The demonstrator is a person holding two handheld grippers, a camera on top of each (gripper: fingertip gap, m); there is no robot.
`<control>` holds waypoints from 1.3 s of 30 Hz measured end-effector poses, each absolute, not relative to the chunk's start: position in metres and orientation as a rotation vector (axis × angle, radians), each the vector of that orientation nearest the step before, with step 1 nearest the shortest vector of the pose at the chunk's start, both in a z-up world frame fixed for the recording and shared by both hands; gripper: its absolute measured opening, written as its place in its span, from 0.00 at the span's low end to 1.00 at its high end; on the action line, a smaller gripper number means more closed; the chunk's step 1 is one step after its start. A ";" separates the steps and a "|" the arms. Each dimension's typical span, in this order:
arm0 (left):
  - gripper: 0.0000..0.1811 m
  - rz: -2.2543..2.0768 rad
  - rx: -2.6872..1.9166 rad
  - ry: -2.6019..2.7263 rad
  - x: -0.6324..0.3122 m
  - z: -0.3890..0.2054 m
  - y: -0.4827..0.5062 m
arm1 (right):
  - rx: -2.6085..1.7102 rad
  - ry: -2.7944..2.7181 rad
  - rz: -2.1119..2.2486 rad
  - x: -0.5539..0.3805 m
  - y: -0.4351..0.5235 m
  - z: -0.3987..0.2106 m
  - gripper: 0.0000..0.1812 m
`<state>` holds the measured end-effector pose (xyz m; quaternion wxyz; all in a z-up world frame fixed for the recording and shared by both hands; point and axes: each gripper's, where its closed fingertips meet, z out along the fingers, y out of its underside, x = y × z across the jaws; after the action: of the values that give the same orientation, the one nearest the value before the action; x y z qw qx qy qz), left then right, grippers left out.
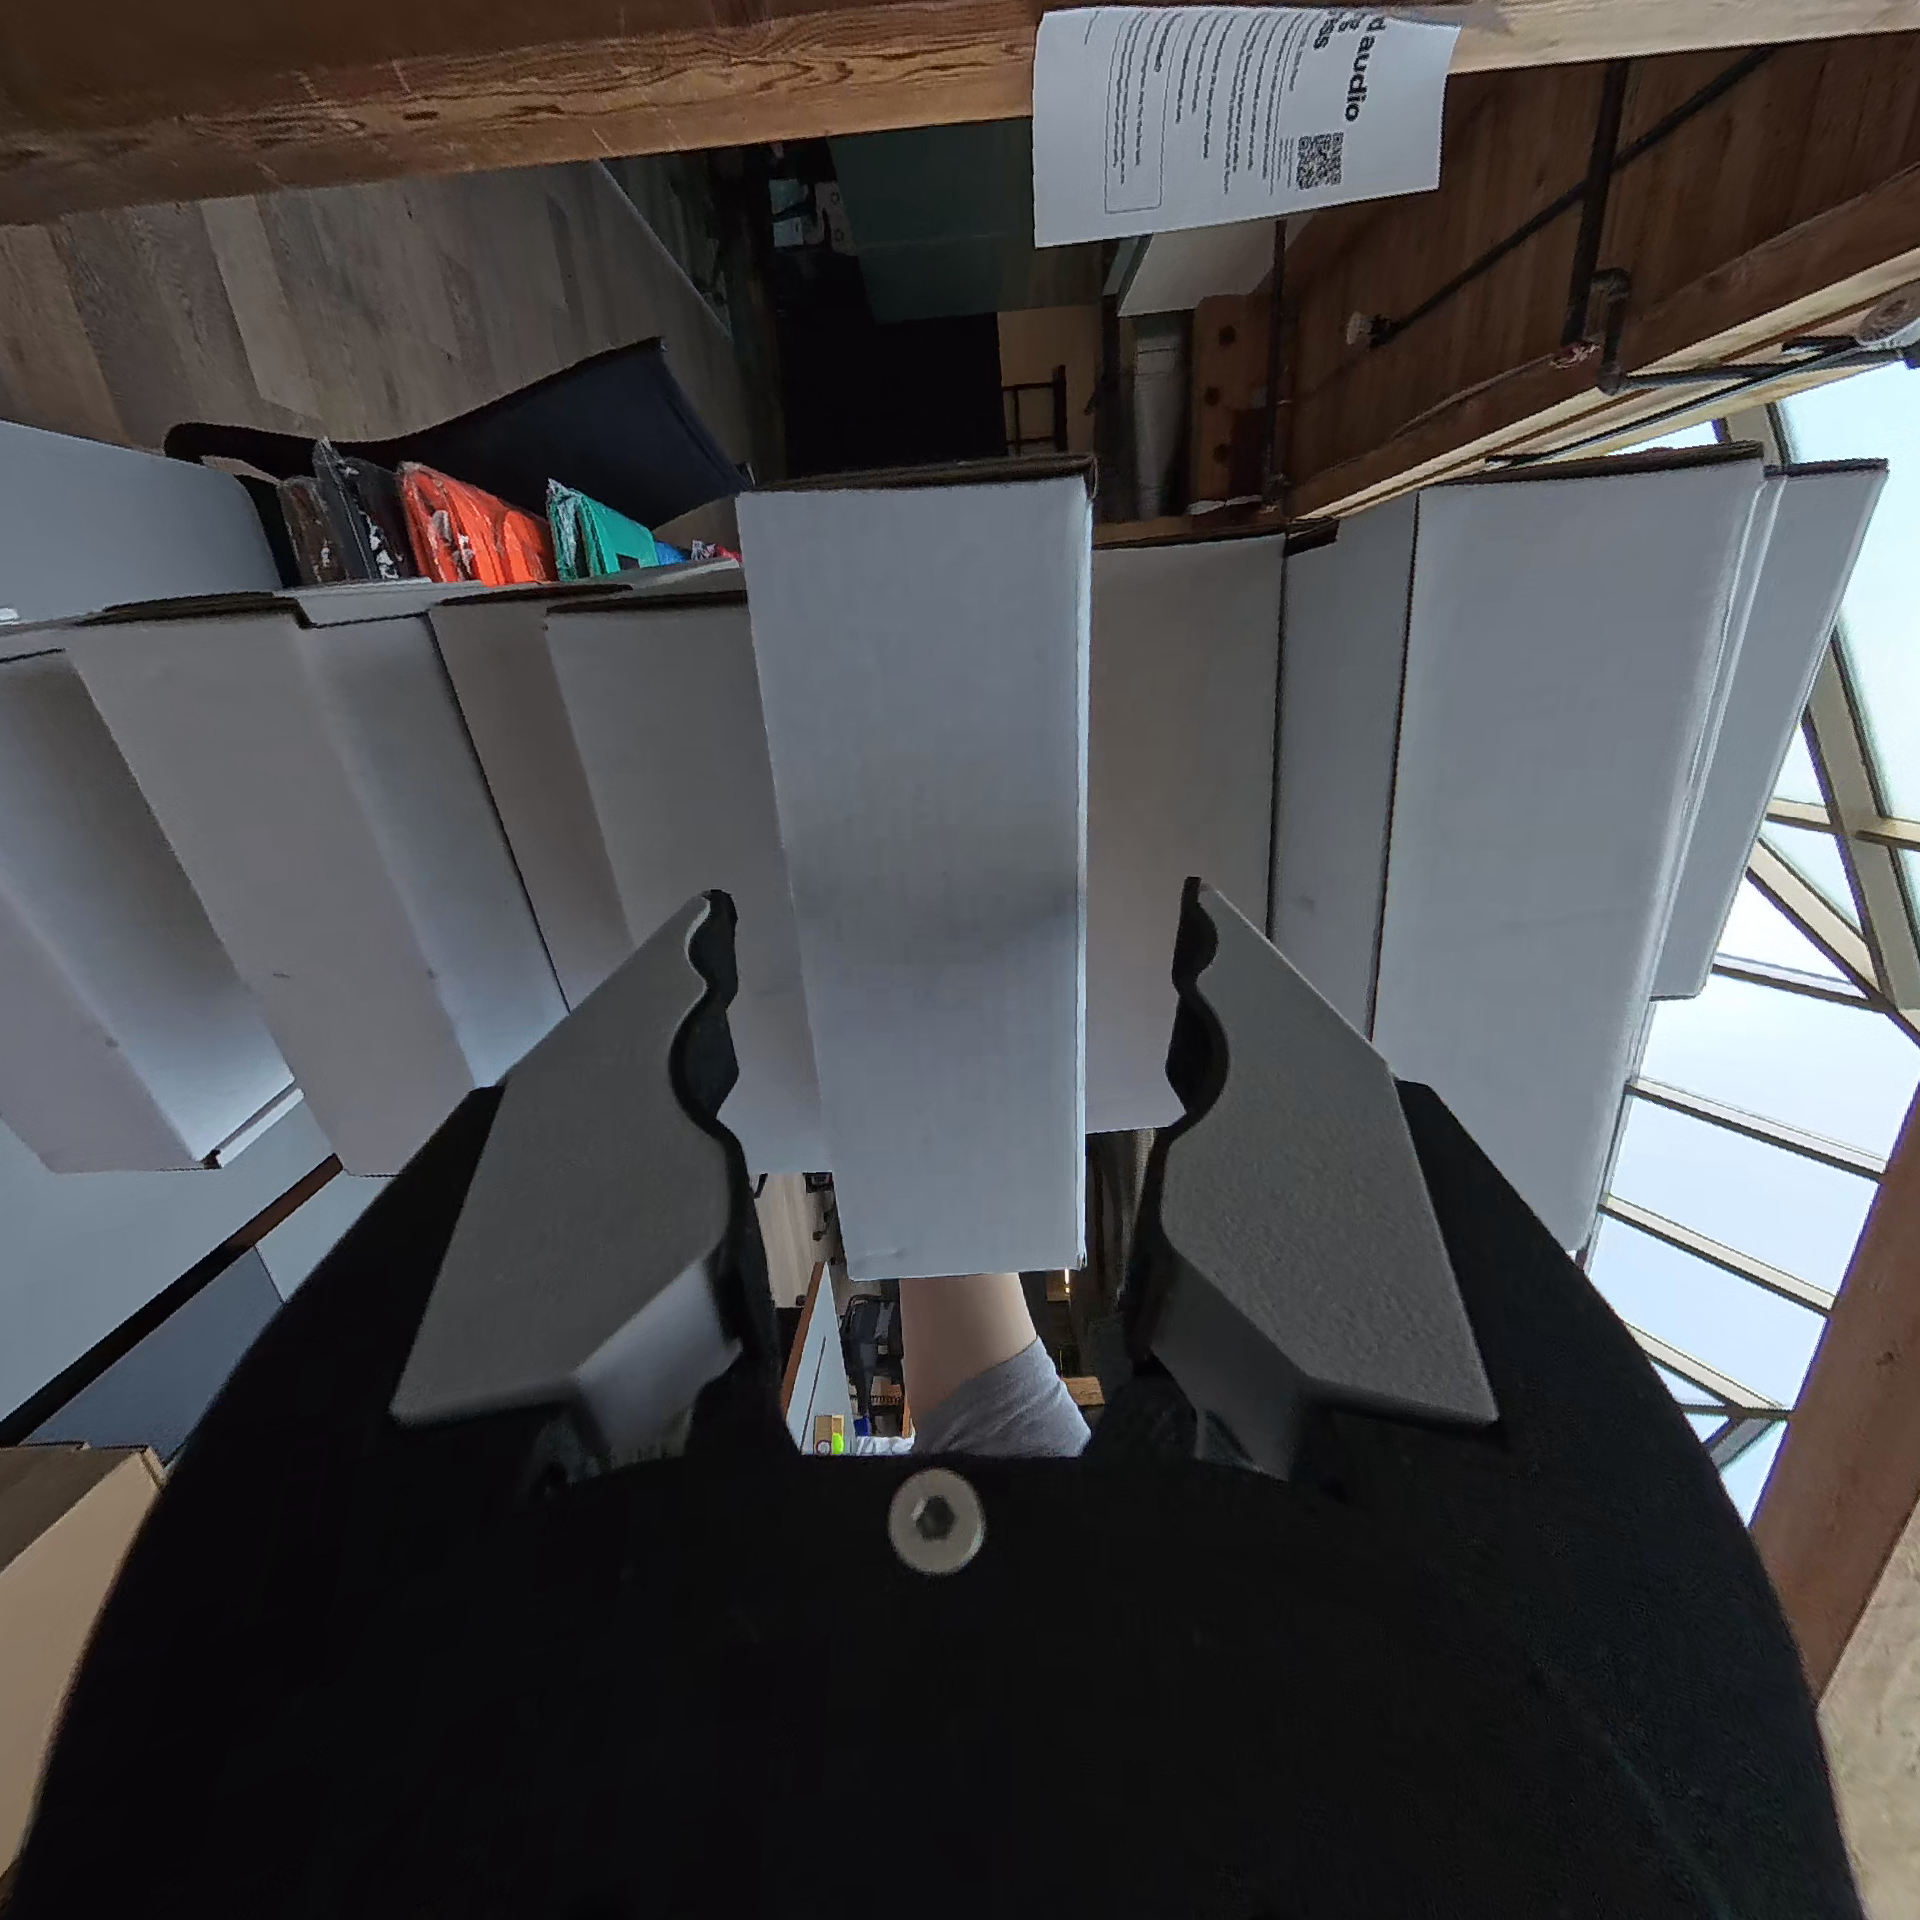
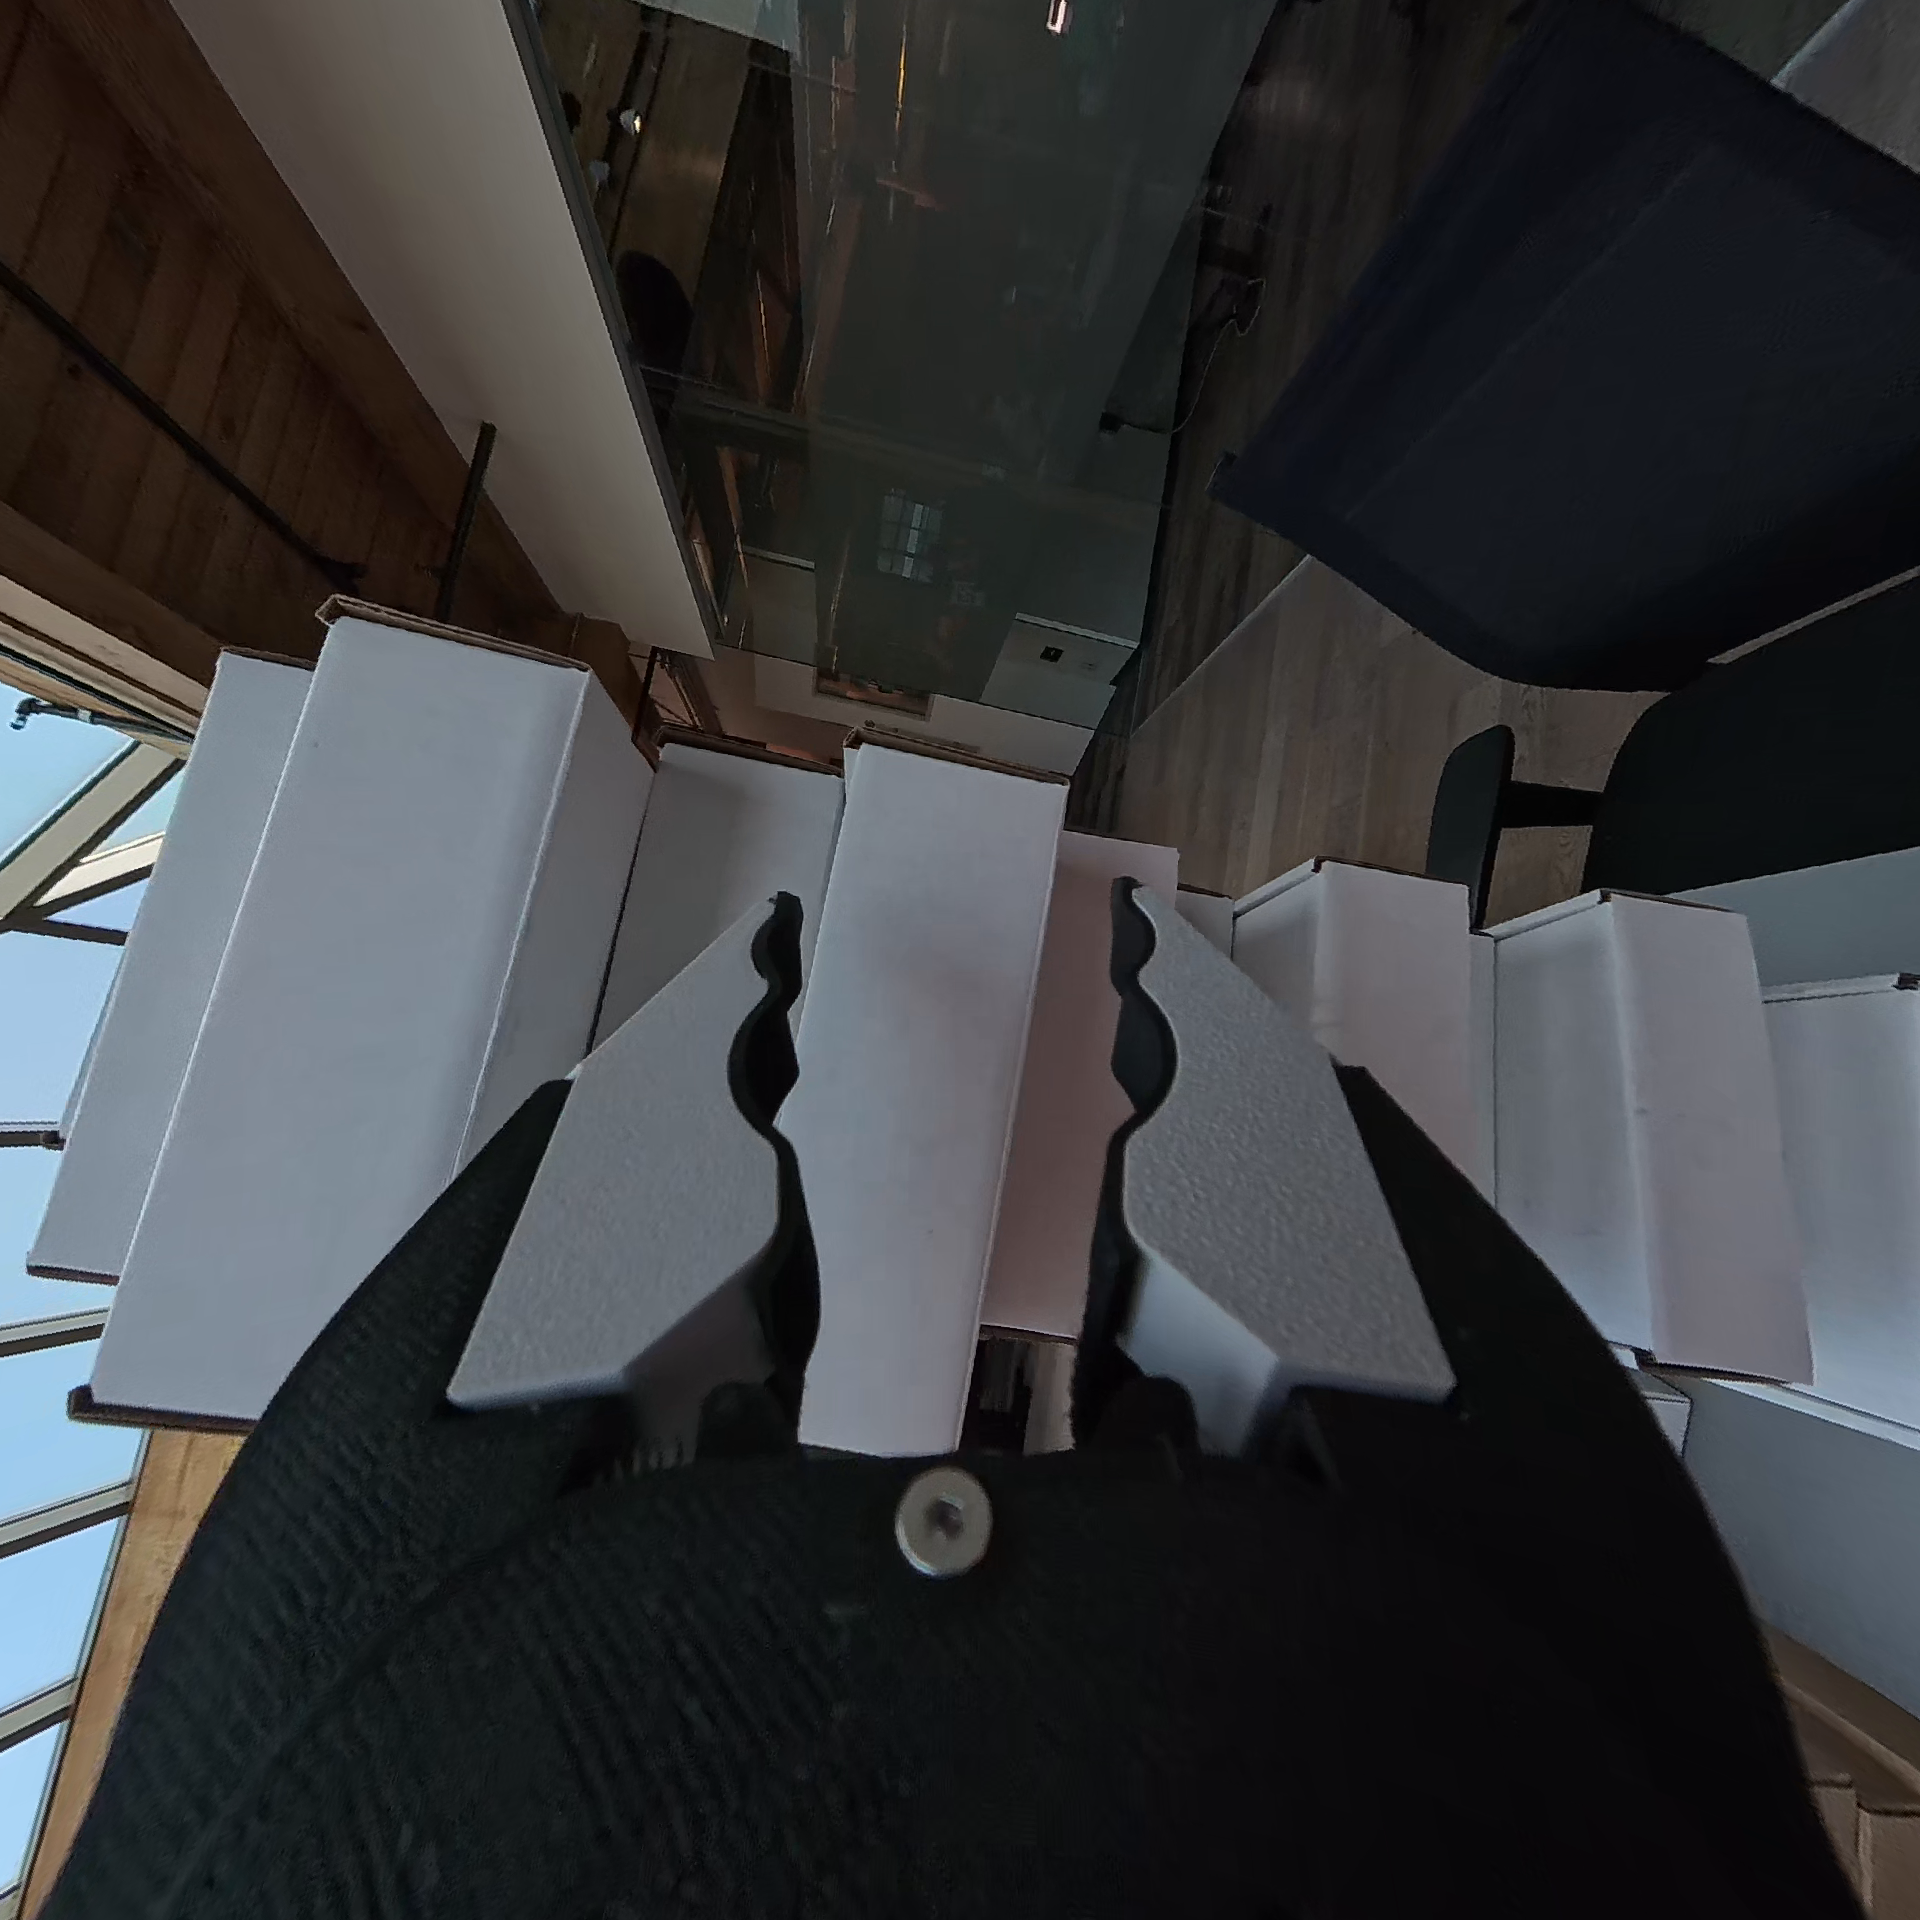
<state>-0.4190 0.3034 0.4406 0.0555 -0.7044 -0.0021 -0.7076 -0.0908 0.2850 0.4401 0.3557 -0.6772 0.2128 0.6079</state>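
Two grippers, each facing a row of white boxes. Left gripper (image 1: 951, 925): fingers wide, straddling one narrow white box (image 1: 925, 831) without touching, long axis running straight ahead between them. Right gripper (image 2: 951, 925): fingers narrower, left pad against a similar box (image 2: 925, 1039), right side apart. Seen only from left: coloured packets (image 1: 478, 535), printed sheet (image 1: 1236, 120), sleeved arm (image 1: 987, 1361). Only from right: dark chair (image 2: 1558, 343).

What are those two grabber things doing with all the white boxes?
Each one points at a row of white boxes. The left gripper is open, its fingers either side of one white box that sticks out from the row, with gaps both sides. The right gripper is open around another white box; whether its fingers touch is unclear.
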 end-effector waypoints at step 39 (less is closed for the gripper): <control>0.39 -1.223 -1.850 0.409 -0.659 0.338 -0.069 | -1.467 -0.094 0.138 -0.027 -0.090 0.356 0.37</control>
<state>-0.6593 -0.0687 0.3380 0.4288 -0.7410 0.1640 -0.4900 -0.0270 -0.0897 0.3563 0.7397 -0.6686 -0.0427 0.0628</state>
